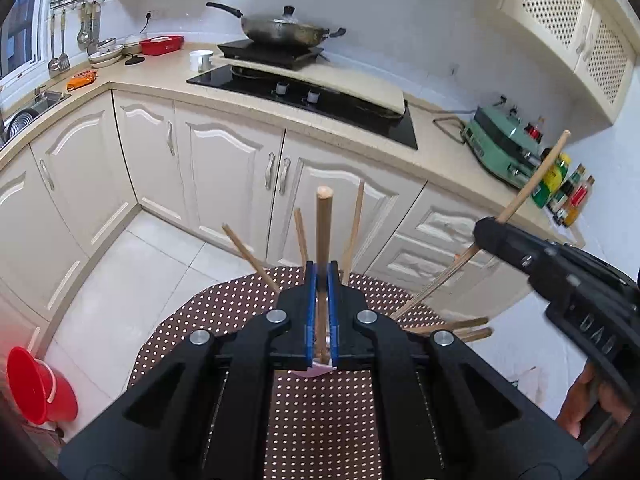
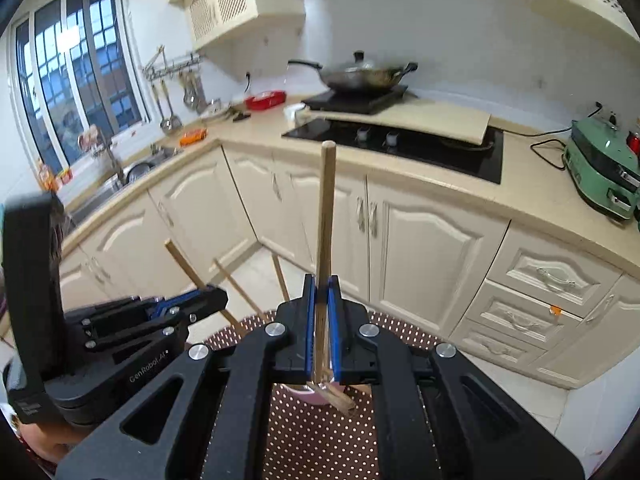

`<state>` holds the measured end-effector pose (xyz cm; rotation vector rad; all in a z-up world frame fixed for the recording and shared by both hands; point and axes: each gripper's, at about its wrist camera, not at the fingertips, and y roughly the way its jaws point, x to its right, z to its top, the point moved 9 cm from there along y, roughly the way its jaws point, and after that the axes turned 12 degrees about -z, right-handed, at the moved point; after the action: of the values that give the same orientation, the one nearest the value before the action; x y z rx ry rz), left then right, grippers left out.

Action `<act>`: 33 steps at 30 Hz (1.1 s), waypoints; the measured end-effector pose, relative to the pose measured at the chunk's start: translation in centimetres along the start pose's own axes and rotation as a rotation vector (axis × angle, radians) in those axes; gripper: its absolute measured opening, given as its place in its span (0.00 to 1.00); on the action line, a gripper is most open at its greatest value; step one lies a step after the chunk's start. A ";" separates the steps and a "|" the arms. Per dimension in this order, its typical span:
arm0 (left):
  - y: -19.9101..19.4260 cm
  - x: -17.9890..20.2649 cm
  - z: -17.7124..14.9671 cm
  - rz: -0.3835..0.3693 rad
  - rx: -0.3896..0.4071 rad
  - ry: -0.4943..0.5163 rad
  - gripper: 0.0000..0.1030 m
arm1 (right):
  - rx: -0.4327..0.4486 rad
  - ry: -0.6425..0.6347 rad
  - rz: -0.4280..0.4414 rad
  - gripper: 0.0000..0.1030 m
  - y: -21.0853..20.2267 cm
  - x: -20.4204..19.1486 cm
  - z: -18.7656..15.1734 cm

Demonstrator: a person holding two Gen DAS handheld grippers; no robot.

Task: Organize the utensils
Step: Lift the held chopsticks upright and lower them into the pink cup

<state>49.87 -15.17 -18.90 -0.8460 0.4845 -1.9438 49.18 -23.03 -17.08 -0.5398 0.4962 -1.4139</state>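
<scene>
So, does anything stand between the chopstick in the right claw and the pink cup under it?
Nothing separate blocks it. The right claw is shut on a light wooden chopstick, above the small pink cup. Only other brown wooden chopsticks lean out of the cup, taking some of its opening.

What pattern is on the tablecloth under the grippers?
Brown tablecloth with small white polka dots, clearest in the left wrist view.

Wooden chopsticks (image 1: 323, 236), one upright in each gripper; others lean over the dotted table (image 1: 320, 420), perhaps cupped.
</scene>
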 end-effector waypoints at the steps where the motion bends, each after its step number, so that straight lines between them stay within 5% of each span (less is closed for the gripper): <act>1: 0.2 -0.1 -0.2 0.000 -0.008 0.000 0.05 | -0.008 -0.009 0.001 0.05 0.3 -0.2 -0.4; 11: 1.9 -0.3 -3.2 -0.010 -0.110 -0.001 0.05 | -0.093 -0.035 0.009 0.05 2.0 -1.0 -3.2; 26: 1.6 0.6 -4.2 -0.052 -0.170 -0.021 0.06 | -0.199 -0.012 0.016 0.06 3.4 -1.6 -6.4; 33: 0.4 0.8 -4.3 -0.047 -0.165 -0.017 0.07 | -0.181 0.023 0.009 0.09 2.1 -1.4 -6.0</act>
<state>46.76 -16.09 -21.82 -0.9859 0.6266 -1.9575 46.99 -21.84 -23.12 -0.6662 0.6486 -1.3756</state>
